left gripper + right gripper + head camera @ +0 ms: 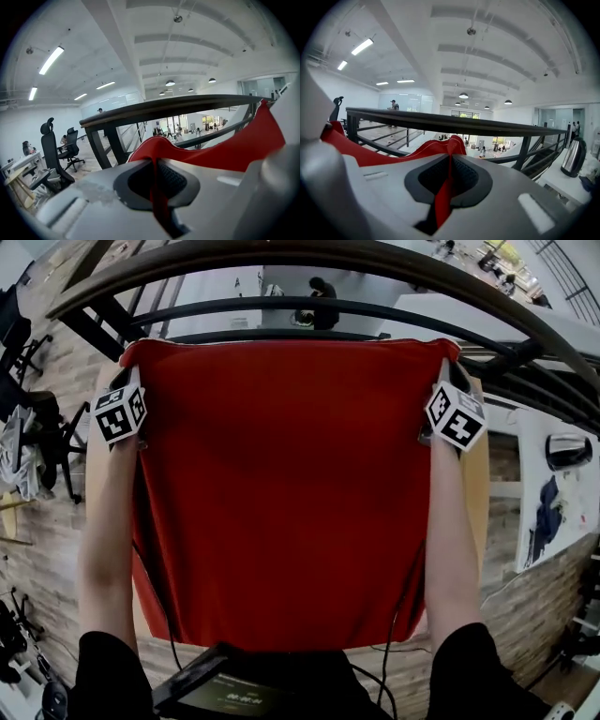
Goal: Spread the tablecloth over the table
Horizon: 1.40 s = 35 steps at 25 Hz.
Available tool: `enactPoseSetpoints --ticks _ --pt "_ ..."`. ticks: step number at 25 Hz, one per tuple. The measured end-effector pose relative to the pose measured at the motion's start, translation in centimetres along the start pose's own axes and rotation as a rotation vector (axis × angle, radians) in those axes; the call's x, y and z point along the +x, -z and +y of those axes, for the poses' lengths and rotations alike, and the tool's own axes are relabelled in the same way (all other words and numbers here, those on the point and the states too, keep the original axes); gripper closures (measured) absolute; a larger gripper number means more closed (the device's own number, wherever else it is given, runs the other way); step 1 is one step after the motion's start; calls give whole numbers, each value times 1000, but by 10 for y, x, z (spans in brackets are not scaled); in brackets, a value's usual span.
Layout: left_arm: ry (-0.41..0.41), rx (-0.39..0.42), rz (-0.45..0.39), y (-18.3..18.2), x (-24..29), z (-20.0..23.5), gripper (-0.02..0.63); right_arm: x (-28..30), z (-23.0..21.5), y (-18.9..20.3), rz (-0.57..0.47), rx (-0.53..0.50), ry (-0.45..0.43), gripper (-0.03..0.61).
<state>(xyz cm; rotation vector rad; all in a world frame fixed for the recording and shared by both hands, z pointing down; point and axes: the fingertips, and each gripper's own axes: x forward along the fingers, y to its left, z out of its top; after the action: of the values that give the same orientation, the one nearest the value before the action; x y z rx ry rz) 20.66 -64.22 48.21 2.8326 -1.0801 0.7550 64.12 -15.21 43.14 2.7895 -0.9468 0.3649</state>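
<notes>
A red tablecloth (pixel 286 493) hangs stretched flat between my two grippers and fills the middle of the head view. My left gripper (pixel 134 381) is shut on its far left corner, and my right gripper (pixel 448 381) is shut on its far right corner. In the left gripper view the red cloth (pixel 157 187) is pinched between the shut jaws and its edge (pixel 234 150) runs off to the right. The right gripper view shows the cloth (pixel 445 187) clamped between the jaws the same way, its edge (pixel 365 152) trailing left. The cloth hides most of the wooden table (pixel 476 493).
A dark metal railing (pixel 309 306) curves across just beyond the cloth's far edge. A white counter (pixel 562 493) with a kettle (pixel 572 157) stands at the right. Office chairs (pixel 58 150) are at the left, and people stand far beyond the railing.
</notes>
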Motion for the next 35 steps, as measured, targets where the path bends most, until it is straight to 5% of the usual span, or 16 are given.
enactPoseSetpoints --ticks 14,20,22,24,25,33,35 --pt "-26 92 21 -31 148 8 600 155 34 13 87 -212 6 557" --pt "1 124 102 -13 175 -8 591 180 33 41 185 -233 -14 555" --pt "16 99 100 -7 176 -7 511 181 45 49 212 -236 -64 533" --pt "50 79 96 -4 175 -11 329 178 59 56 243 -212 -138 374" --pt "73 80 98 -3 174 -16 293 174 64 59 258 -199 -171 345" --pt "285 148 82 9 141 -95 264 107 99 88 317 -226 -279 311" --pt "352 162 52 8 119 -125 265 79 103 99 315 -229 -272 359"
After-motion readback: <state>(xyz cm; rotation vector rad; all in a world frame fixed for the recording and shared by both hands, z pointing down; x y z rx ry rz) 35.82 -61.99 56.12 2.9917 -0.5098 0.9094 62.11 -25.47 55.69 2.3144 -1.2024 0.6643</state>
